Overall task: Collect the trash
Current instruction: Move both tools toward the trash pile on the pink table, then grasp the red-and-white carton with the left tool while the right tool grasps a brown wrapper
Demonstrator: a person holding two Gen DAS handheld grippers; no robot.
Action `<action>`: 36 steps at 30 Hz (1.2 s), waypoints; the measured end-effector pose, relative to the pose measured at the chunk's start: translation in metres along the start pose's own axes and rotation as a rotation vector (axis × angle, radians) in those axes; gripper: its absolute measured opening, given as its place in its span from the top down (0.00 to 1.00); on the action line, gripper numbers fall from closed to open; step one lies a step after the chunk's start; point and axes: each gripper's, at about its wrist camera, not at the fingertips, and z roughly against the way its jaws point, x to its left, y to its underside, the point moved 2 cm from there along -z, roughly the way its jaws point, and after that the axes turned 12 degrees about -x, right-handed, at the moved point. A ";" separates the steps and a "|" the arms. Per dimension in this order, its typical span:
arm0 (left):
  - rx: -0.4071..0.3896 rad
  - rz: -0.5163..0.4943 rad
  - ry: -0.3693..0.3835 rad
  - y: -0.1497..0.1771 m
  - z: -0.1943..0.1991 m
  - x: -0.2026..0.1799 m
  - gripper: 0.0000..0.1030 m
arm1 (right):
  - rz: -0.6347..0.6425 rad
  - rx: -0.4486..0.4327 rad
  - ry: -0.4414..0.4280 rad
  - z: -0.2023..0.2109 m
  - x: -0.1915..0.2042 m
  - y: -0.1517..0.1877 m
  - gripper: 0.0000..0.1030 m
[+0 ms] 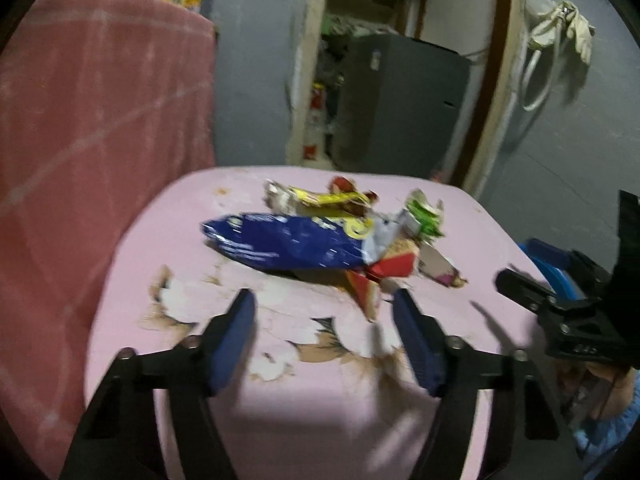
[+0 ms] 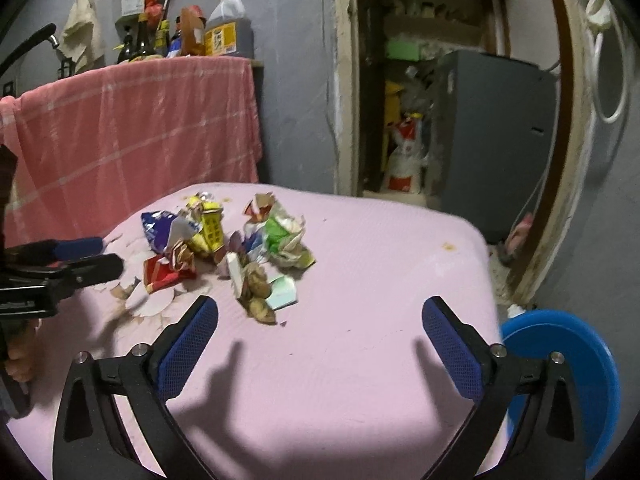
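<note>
A heap of trash lies on the pink table point(image 1: 320, 408): a blue snack bag point(image 1: 288, 240), a yellow wrapper point(image 1: 320, 198), a green wrapper point(image 1: 424, 216) and a red wrapper point(image 1: 392, 268). My left gripper point(image 1: 324, 300) hovers open just short of the red wrapper, nothing between its fingers. In the right wrist view the same heap shows the blue bag point(image 2: 158, 228), crumpled green paper point(image 2: 286, 240) and brown scraps point(image 2: 258, 292). My right gripper point(image 2: 320, 304) is open wide over bare table point(image 2: 380, 280), to the right of the scraps. The left gripper point(image 2: 100, 256) shows at the left edge.
A blue round bin point(image 2: 568, 368) stands on the floor right of the table. A pink checked cloth point(image 2: 140, 128) hangs behind, with bottles point(image 2: 224, 28) above it. A grey appliance point(image 2: 492, 140) fills the doorway. The table's surface is peeling point(image 1: 312, 344) near the front.
</note>
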 end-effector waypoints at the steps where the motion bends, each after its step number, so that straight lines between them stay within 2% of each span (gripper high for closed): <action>1: 0.016 0.000 0.024 0.001 -0.003 -0.002 0.49 | -0.003 0.008 -0.013 -0.001 0.000 0.000 0.10; 3: 0.035 0.003 0.054 0.002 -0.008 -0.006 0.57 | -0.003 0.015 -0.030 -0.003 0.001 0.002 0.21; 5: 0.047 0.008 0.071 0.002 -0.011 -0.008 0.64 | -0.002 0.025 -0.041 -0.007 0.004 0.002 0.23; 7: 0.058 0.008 0.083 0.001 -0.013 -0.010 0.69 | -0.003 0.032 -0.049 -0.010 0.005 0.002 0.31; 9: 0.066 0.012 0.090 0.000 -0.016 -0.011 0.73 | -0.006 0.034 -0.059 -0.013 0.006 0.000 0.43; 13: 0.083 0.030 0.096 -0.001 -0.023 -0.011 0.85 | -0.026 0.033 -0.102 -0.018 0.009 -0.004 0.49; 15: 0.096 0.037 0.092 0.000 -0.027 -0.010 0.93 | -0.021 0.045 -0.133 -0.021 0.014 -0.004 0.55; 22: 0.099 0.051 0.081 0.000 -0.025 -0.006 0.96 | 0.063 0.088 -0.153 -0.028 0.036 0.002 0.61; 24: 0.098 0.055 0.076 0.000 -0.024 -0.006 0.98 | 0.072 0.089 -0.149 -0.030 0.039 0.002 0.72; 30: 0.097 0.061 0.067 0.002 -0.017 -0.006 1.00 | 0.101 0.099 -0.165 -0.038 0.049 -0.001 0.94; 36: 0.104 0.070 0.071 0.007 -0.009 -0.010 1.00 | 0.110 0.094 -0.172 -0.037 0.050 0.002 0.96</action>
